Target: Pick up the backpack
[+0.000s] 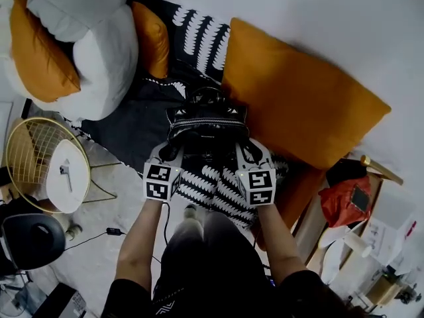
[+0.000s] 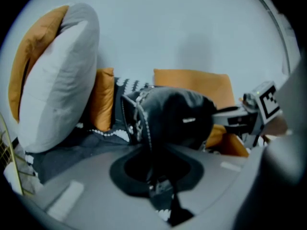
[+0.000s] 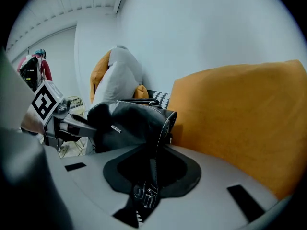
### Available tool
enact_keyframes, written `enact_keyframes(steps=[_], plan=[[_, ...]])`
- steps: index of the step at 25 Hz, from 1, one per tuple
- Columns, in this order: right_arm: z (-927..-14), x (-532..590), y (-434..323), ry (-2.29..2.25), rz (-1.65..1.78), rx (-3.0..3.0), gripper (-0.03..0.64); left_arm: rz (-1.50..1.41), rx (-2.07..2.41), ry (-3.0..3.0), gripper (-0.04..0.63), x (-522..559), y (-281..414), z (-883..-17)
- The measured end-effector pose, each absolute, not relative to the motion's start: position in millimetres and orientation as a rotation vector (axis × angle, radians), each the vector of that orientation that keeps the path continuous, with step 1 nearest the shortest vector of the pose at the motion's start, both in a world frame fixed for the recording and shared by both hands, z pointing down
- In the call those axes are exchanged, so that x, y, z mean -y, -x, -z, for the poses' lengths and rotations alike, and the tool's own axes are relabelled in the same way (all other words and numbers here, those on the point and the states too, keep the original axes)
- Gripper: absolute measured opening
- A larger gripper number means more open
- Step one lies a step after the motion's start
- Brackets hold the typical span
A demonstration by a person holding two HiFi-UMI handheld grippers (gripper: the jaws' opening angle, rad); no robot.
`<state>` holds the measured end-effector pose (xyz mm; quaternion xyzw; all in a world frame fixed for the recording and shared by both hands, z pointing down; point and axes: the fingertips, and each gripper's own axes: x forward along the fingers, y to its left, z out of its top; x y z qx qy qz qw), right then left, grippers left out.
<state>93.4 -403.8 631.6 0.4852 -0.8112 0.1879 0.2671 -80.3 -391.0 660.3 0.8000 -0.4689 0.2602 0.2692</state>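
Note:
A black leather backpack [image 1: 207,119] stands on a dark patterned throw on a sofa, against a large orange cushion [image 1: 301,105]. My left gripper [image 1: 171,152] is at the backpack's lower left side and my right gripper [image 1: 248,152] at its lower right. In the left gripper view the backpack [image 2: 175,119] fills the middle, and the left gripper [image 2: 158,178] is shut on a black strap [image 2: 162,191] running down between its jaws. In the right gripper view the right gripper [image 3: 149,174] is shut on a strap with a metal buckle [image 3: 145,193] below the backpack [image 3: 129,123].
A white and orange pillow [image 1: 86,52] and a small orange cushion [image 1: 151,38] lie at the left. A gold wire side table [image 1: 26,152] stands on the floor beside the sofa. A red item [image 1: 343,203] sits at the right. A cable [image 1: 112,231] lies on the floor.

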Motion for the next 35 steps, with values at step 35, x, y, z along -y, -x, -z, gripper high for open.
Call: enact_keyframes(steps=[35], plan=[[-398.5, 269.6, -66.0, -1.507, -0.385, 2.384, 0.043, -0.489, 1.407, -2.367, 0.048, 261.6, 104.2, -414.2]])
